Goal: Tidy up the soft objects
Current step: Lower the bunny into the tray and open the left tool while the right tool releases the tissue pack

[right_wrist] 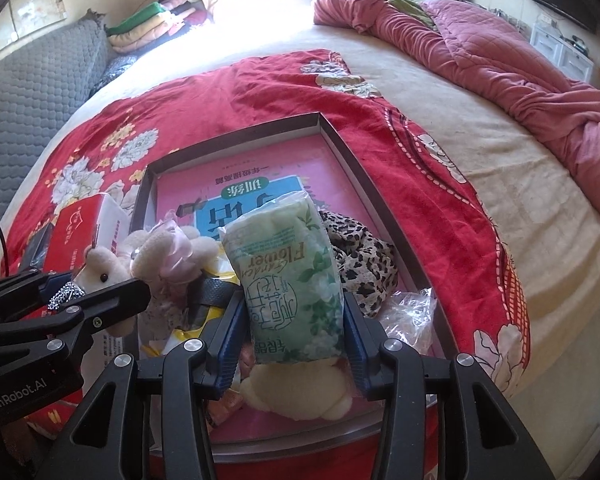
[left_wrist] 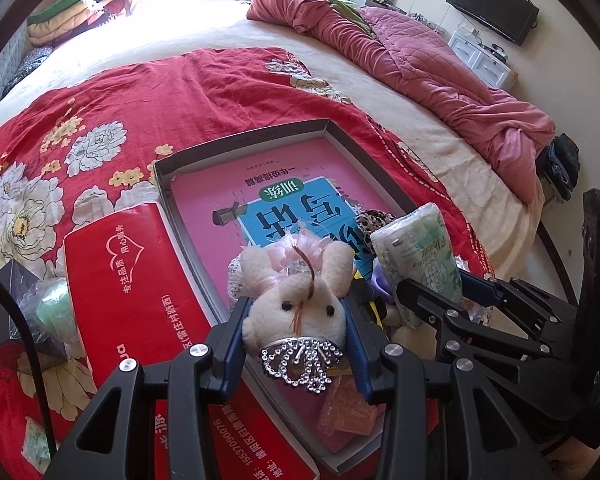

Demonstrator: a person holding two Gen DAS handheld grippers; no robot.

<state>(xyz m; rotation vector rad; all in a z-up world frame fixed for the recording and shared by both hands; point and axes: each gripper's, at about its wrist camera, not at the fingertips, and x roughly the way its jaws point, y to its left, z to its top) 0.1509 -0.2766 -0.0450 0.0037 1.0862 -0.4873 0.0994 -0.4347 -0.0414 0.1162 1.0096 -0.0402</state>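
Observation:
My left gripper point(left_wrist: 296, 336) is shut on a white plush bunny point(left_wrist: 296, 300) with a pink bow and a rhinestone crown, held over the near left part of a shallow grey tray point(left_wrist: 244, 140). It also shows in the right wrist view point(right_wrist: 108, 268). My right gripper point(right_wrist: 296, 332) is shut on a green tissue pack point(right_wrist: 288, 280), held upright over the tray point(right_wrist: 228, 136); the pack also shows in the left wrist view point(left_wrist: 420, 252). A leopard-print cloth point(right_wrist: 360, 264) and a cream plush point(right_wrist: 300, 388) lie in the tray on a pink book point(right_wrist: 260, 172).
A red box point(left_wrist: 132, 300) lies left of the tray on the red floral quilt point(left_wrist: 100, 120). A black box point(left_wrist: 8, 312) and a green item point(left_wrist: 54, 308) sit further left. A crumpled pink duvet point(left_wrist: 420, 60) lies at the far right of the bed. A clear plastic bag point(right_wrist: 412, 312) sits in the tray.

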